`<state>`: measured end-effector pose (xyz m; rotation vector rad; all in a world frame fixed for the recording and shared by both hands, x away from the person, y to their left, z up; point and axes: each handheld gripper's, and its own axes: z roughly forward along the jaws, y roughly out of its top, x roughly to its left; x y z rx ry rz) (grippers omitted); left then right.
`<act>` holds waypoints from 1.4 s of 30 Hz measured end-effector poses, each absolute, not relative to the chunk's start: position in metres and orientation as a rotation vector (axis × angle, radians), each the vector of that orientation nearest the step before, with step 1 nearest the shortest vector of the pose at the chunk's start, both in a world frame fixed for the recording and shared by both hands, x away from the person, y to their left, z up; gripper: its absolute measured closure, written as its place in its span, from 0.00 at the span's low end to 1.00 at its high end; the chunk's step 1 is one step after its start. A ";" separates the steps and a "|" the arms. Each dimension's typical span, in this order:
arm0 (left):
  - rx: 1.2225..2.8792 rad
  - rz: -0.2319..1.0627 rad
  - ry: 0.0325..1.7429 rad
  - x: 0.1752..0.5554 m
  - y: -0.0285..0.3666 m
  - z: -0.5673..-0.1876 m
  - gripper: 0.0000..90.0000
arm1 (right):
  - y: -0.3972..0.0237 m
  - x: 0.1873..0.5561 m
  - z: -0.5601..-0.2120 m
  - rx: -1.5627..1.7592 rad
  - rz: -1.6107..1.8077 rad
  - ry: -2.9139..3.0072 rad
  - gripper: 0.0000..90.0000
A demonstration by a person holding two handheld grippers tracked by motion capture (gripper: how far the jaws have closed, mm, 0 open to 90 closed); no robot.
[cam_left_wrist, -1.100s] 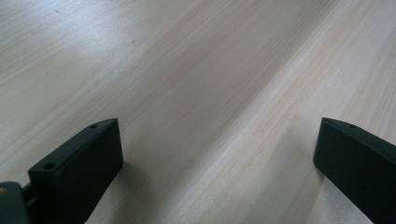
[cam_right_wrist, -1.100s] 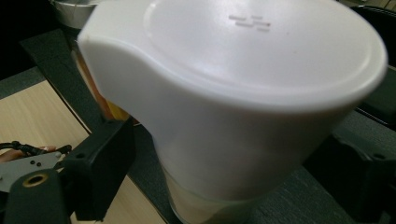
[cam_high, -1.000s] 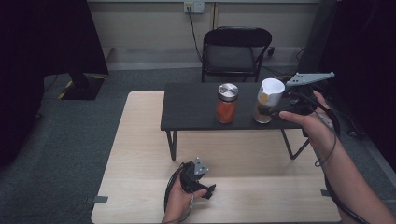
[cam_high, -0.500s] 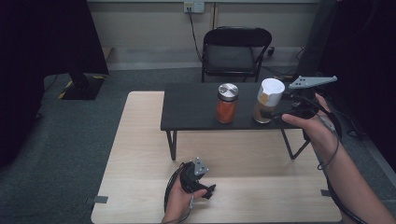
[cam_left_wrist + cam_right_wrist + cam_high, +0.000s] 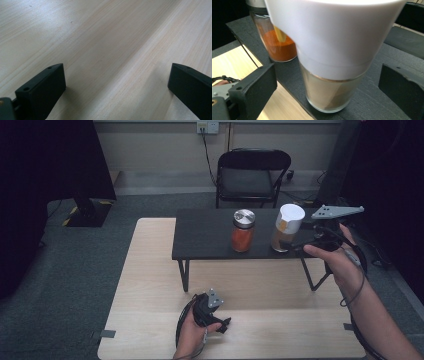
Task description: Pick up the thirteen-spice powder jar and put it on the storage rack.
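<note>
A glass jar with a tall white lid (image 5: 287, 226) stands on the low black table (image 5: 210, 245), holding beige powder. My right gripper (image 5: 301, 245) reaches it from the right, open. In the right gripper view the white-lidded jar (image 5: 332, 95) stands between the jaws of the right gripper (image 5: 329, 72), with a gap on each side. These jaws have just been opening. A metal-lidded jar of orange powder (image 5: 243, 232) stands left of it, seen again as the orange jar (image 5: 278, 47). My left gripper (image 5: 220, 320) lies on the wooden table (image 5: 150, 270), open and with nothing between its jaws (image 5: 116, 72).
A black folding chair (image 5: 250, 175) stands behind the black table. A dark stand (image 5: 85, 210) sits on the floor at the left. The jars stand close to the black table's front edge, and cables trail from both grippers.
The right gripper's jaws have parted from the white-lidded jar, and the hand has drawn slightly back to the right. The jar stays upright in place. The left hand has not moved.
</note>
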<state>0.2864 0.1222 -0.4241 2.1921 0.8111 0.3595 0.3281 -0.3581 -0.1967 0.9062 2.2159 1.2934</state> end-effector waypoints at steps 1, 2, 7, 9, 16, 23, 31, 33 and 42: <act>2.192 0.360 0.811 0.286 0.122 -0.424 0.01 | -0.359 0.327 -0.198 0.907 1.295 2.214 0.01; 2.192 0.360 0.811 0.286 0.122 -0.424 0.01 | -0.359 0.327 -0.198 0.906 1.294 2.215 0.01; 2.192 0.360 0.811 0.286 0.122 -0.424 0.01 | -0.361 0.324 -0.202 0.904 1.292 2.208 0.01; 2.192 0.360 0.811 0.286 0.122 -0.424 0.01 | -0.363 0.323 -0.204 0.910 1.310 2.205 0.01; 2.192 0.360 0.811 0.286 0.122 -0.424 0.01 | -0.367 0.319 -0.210 0.906 1.312 2.204 0.01; 2.192 0.360 0.811 0.286 0.122 -0.424 0.01 | -0.370 0.313 -0.215 0.892 1.303 2.210 0.01; 2.192 0.360 0.811 0.286 0.122 -0.424 0.01 | -0.375 0.304 -0.225 0.882 1.308 2.213 0.01; 2.192 0.360 0.811 0.286 0.122 -0.424 0.01 | -0.375 0.302 -0.226 0.876 1.298 2.215 0.01; 2.192 0.360 0.811 0.286 0.122 -0.424 0.01 | -0.380 0.296 -0.236 0.868 1.305 2.229 0.01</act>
